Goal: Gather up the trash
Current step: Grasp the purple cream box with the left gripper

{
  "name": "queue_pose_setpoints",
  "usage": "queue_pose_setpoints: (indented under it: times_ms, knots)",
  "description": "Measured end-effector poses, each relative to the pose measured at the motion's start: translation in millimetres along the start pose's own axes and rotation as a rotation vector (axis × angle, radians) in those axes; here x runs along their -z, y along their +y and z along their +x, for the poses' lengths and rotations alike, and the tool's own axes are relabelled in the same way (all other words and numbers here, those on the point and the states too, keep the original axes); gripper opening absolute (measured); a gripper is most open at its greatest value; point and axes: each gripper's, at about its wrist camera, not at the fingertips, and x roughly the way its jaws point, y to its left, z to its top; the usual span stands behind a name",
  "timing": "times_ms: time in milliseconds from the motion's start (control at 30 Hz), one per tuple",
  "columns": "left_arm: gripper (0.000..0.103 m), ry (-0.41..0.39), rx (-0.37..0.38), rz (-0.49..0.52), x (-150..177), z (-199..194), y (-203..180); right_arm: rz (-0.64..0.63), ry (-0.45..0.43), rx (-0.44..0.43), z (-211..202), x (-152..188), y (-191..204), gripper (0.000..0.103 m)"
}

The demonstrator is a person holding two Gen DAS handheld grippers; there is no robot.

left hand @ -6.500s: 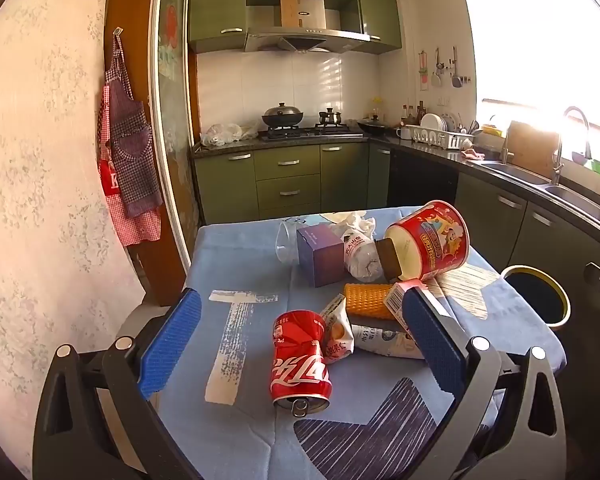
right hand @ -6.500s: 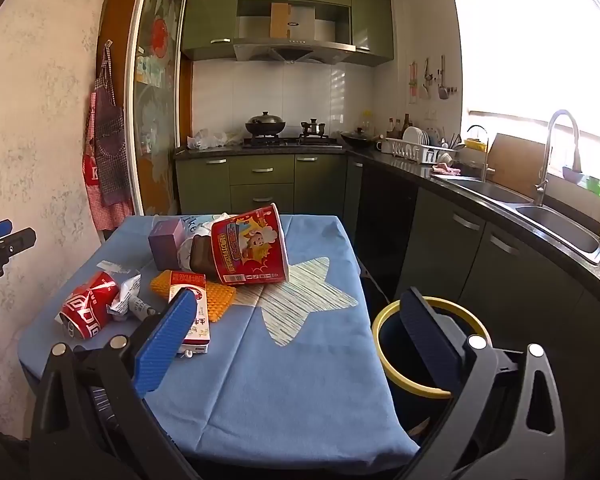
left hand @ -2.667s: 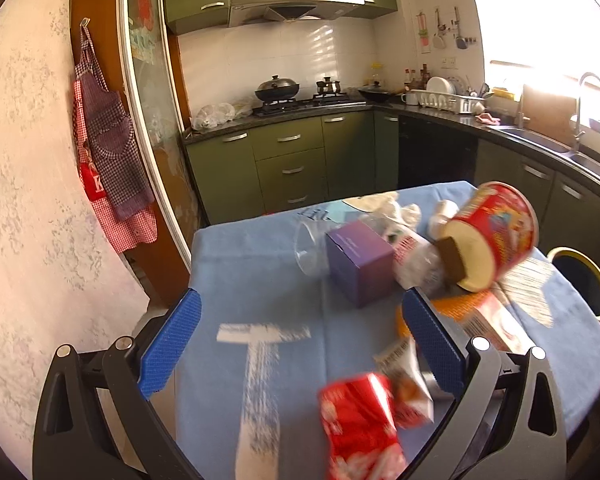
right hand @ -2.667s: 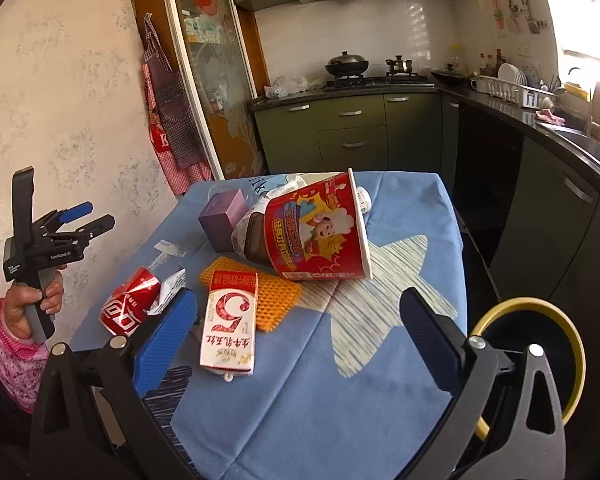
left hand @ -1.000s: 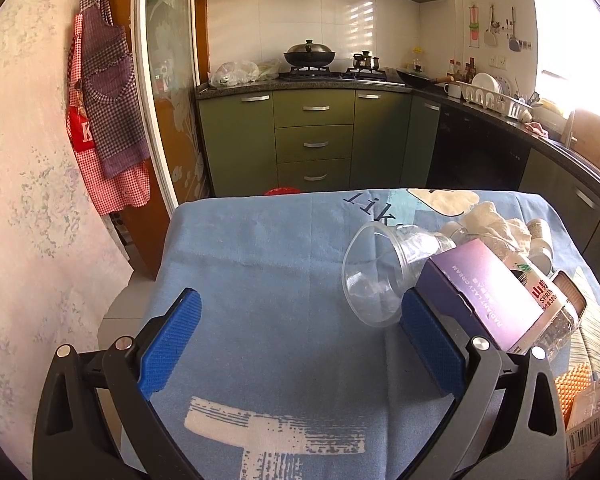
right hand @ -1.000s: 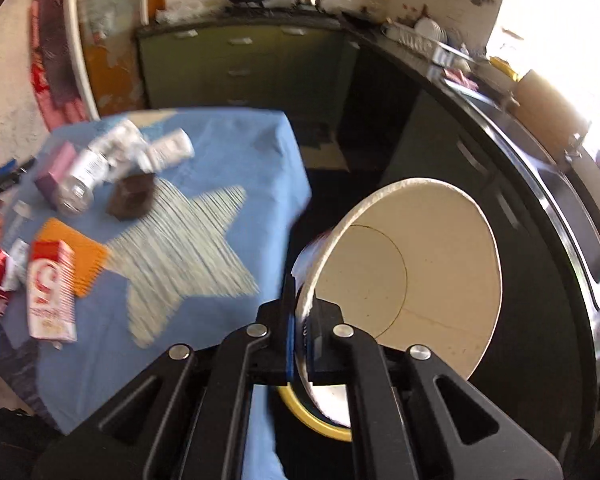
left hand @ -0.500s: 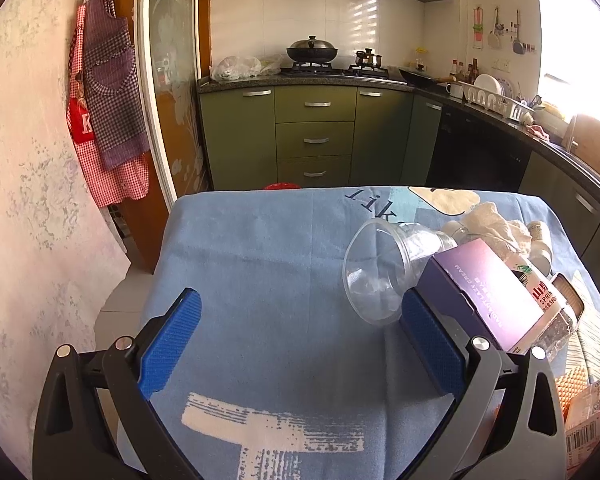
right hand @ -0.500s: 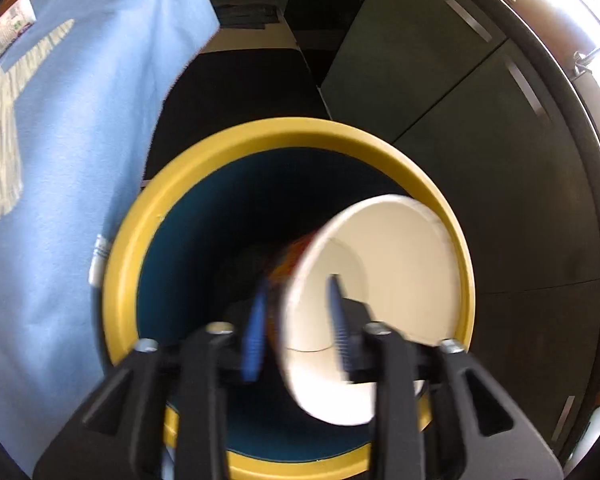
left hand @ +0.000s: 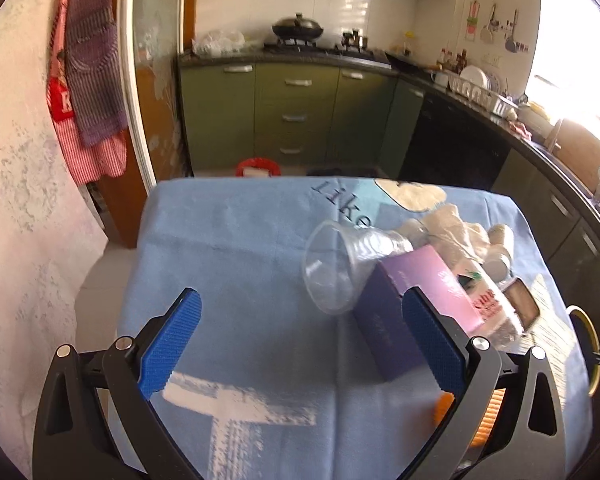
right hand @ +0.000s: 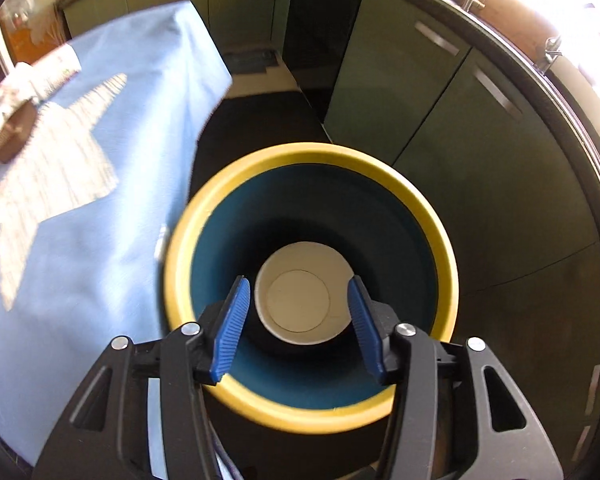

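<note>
Now we're at the drop w/ the right gripper point(right hand: 296, 320), fingers opening and empty over the yellow-rimmed bin point(right hand: 312, 412), paper cup point(right hand: 304, 292) at its bottom; left gripper point(left hand: 300, 344) wide open, empty, next prob the clear cup point(left hand: 336, 272) on the surface point(left hand: 228, 248).

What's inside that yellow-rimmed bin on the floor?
Inside the bin one paper cup sits mouth up at the bottom, its cream inside empty. The right gripper hangs above it, jaws opening, nothing between them. The cup and the dark hide the rest of the bin's floor.
</note>
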Motion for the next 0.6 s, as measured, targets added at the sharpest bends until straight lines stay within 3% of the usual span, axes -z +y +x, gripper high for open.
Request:
queue_pose_setpoints:
  times_ms: [67, 233, 433, 600]
  knots:
    - [0.099, 0.034, 0.006, 0.001, -4, -4, -11, 0.004, -0.013, -0.021, -6, 13, 4, 0.051]
    - [0.099, 0.078, -0.059, 0.033, -14, -11, -47, 0.002, -0.032, -0.066, -6, 27, 4, 0.052]
    - [0.099, 0.225, -0.151, 0.028, -17, 18, -83, 0.008, -0.062, -0.131, -7, 35, 0, 0.055]
    - [0.099, 0.279, -0.186, -0.019, -17, 34, -91, 0.012, -0.092, -0.173, -10, 40, -3, 0.057]
